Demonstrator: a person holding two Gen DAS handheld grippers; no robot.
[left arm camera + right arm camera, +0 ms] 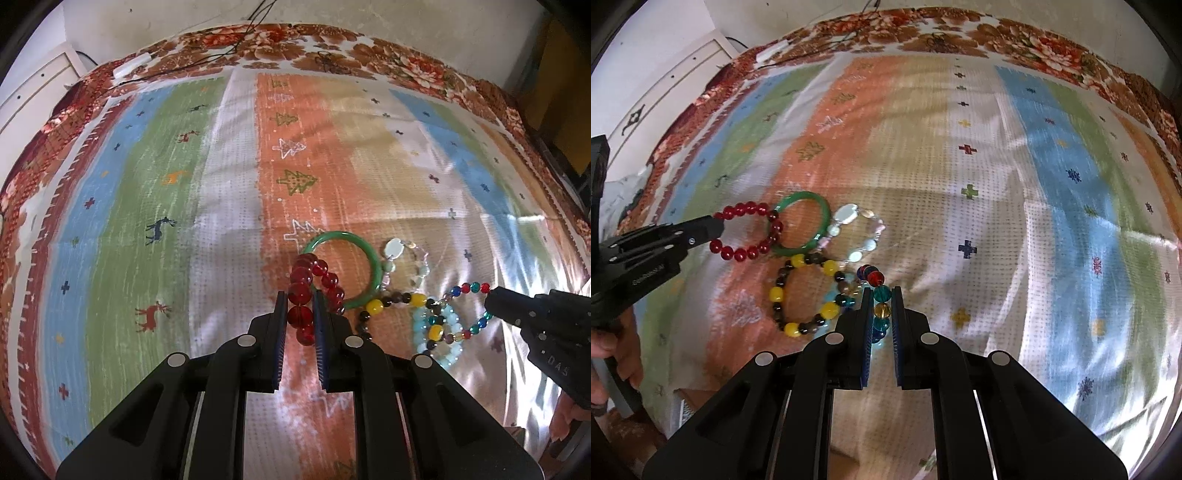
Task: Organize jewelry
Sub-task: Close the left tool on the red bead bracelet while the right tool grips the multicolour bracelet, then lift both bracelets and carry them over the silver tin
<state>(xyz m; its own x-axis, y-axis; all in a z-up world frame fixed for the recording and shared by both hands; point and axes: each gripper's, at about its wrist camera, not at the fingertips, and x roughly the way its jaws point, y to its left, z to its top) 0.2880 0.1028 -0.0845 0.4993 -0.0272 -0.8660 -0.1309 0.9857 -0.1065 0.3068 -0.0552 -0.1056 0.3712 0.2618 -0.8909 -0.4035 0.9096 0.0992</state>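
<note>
My left gripper is shut on a red bead bracelet, which overlaps a green bangle. It shows from the side in the right wrist view with the red bracelet. My right gripper is shut on a multicolour bead bracelet; it shows in the left wrist view at that bracelet. Between them lie a yellow-and-dark bead bracelet, a pale shell bracelet, a light blue bead bracelet and the bangle.
Everything lies on a striped cloth with deer and tree motifs over a floral cover. A white cabinet stands at the far left. Thin black cables run along the far edge.
</note>
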